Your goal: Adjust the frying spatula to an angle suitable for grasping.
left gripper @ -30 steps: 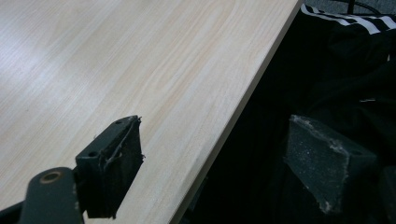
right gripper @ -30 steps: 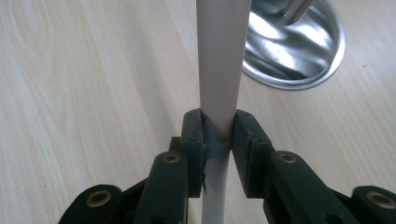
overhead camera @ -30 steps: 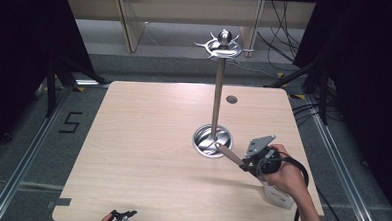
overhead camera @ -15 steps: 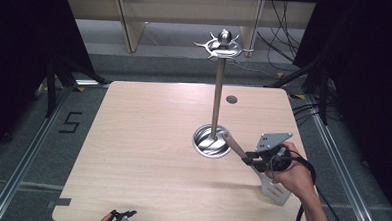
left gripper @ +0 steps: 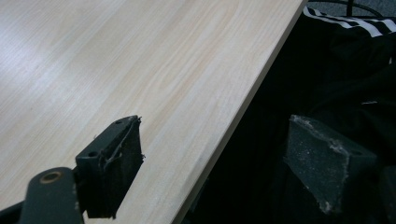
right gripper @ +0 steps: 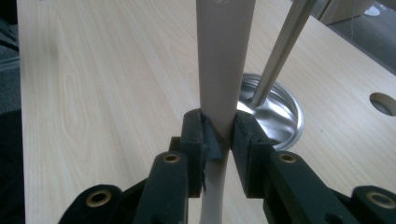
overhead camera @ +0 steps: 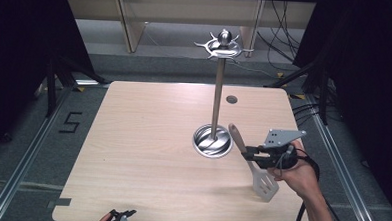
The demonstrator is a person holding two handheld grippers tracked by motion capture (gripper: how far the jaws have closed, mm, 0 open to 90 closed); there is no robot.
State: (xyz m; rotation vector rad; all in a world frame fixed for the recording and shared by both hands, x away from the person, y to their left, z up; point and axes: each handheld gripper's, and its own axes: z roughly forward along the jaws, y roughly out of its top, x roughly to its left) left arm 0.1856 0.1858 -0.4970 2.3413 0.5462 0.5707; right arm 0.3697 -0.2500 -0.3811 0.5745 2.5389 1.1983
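Pale wood table (overhead camera: 147, 153) under dark surroundings, grey floor with rails on both sides, shelving at the back.

Right gripper (overhead camera: 246, 153), held in a hand (overhead camera: 301, 172) near the table's right front: clenched on the handle of a spatula (overhead camera: 254, 168). Seen along the jaws in the right gripper view (right gripper: 218, 135), both black pads pressed flat against the pale handle (right gripper: 224, 70), about midway along it, nothing else between them. Spatula tilted, handle end pointing up toward the table's middle, slotted blade (overhead camera: 266, 186) low at the front, just beside the hand; whether lifted clear of the wood or touching, cannot tell.

Likely handling: light, probably plastic or silicone, handle stiff enough to carry, blade possibly a little springy. Smooth handle, so liable to swivel between narrow pads if bumped. Best grip on the flat sides of the handle, as now; a hold nearer the blade would steady it, a hold nearer the tip would leave the blade swinging.

Just beyond the handle tip: round metal base (overhead camera: 212, 140) with a tall thin pole (overhead camera: 217, 96), topped by a ring of hooks (overhead camera: 223, 44), apparently a utensil stand. Handle tip close to the base, not touching.

Left gripper (overhead camera: 121, 218) at the table's front edge, far from the spatula, jaws apart and empty in the left gripper view (left gripper: 215, 168), table edge between them.
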